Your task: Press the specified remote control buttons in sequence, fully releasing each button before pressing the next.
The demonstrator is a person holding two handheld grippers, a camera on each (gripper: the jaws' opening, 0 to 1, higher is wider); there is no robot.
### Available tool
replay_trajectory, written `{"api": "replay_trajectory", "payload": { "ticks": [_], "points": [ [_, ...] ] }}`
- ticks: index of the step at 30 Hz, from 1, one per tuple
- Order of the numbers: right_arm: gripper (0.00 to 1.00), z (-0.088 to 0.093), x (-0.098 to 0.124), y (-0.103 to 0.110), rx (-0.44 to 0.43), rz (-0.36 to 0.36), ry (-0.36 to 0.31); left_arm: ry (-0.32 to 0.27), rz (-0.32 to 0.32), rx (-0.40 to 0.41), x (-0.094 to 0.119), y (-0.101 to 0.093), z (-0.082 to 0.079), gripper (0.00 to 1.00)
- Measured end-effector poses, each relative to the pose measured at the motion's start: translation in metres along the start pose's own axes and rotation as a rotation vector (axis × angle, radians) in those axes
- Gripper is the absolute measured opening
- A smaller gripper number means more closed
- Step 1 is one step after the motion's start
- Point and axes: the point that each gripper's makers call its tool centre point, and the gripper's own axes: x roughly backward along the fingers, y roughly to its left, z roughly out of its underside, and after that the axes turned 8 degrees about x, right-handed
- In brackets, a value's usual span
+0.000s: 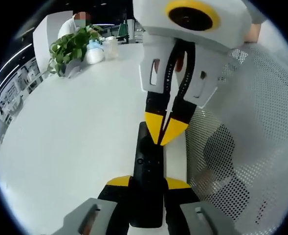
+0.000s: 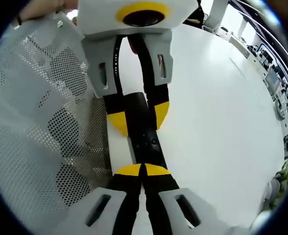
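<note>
Clamped between the left gripper's (image 1: 146,182) yellow-tipped jaws lies the black remote control (image 1: 147,171) on the white table (image 1: 70,142), while the right gripper (image 2: 144,169), jaws closed together, presses its tips onto a button, so the sequence looks underway.

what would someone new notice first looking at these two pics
A long black remote control lying on the white table is clamped at one end between the left gripper's yellow-tipped jaws. The right gripper, jaws shut, presses its tips down on the remote's face. Beside them hangs white perforated mesh; a leafy green plant stands at the table's far end.
</note>
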Motion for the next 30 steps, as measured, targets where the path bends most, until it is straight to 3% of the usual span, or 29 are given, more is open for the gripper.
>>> {"api": "replay_trajectory", "payload": {
  "ticks": [13,30],
  "points": [
    [0.00,-0.0015,0.0004,0.0001,0.018,0.003,0.004,-0.004,0.001,0.010,0.0004,-0.0001,-0.0005,0.25],
    [0.00,-0.0052,-0.0007,-0.0003,-0.033,-0.019,-0.038,-0.005,0.005,0.010,0.0004,0.0002,-0.0006,0.24]
  ]
}}
